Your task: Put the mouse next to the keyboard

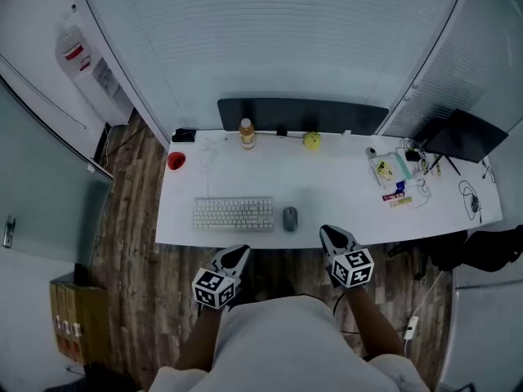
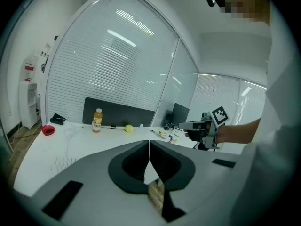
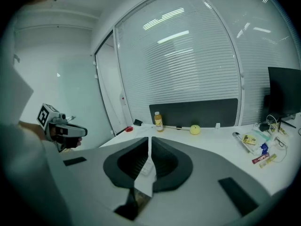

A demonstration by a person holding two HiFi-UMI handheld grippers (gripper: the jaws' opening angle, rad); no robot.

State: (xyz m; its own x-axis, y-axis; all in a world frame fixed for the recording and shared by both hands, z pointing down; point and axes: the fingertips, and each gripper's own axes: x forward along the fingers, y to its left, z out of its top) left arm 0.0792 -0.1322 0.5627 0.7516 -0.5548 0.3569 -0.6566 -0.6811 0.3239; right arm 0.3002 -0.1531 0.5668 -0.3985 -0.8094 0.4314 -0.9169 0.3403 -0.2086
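Mouse (image 1: 290, 218) is sitting on the white desk (image 1: 343, 202) just right of the keyboard (image 1: 234, 213), close to the near edge. The person holds both grippers at that near edge: left gripper (image 1: 236, 253) by the keyboard, right gripper (image 1: 330, 234) a bit right of the mouse. Both sets of jaws are closed with nothing in them. On the far side there's 1 orange bottle (image 1: 247, 134) and 1 yellow ball (image 1: 311, 140).
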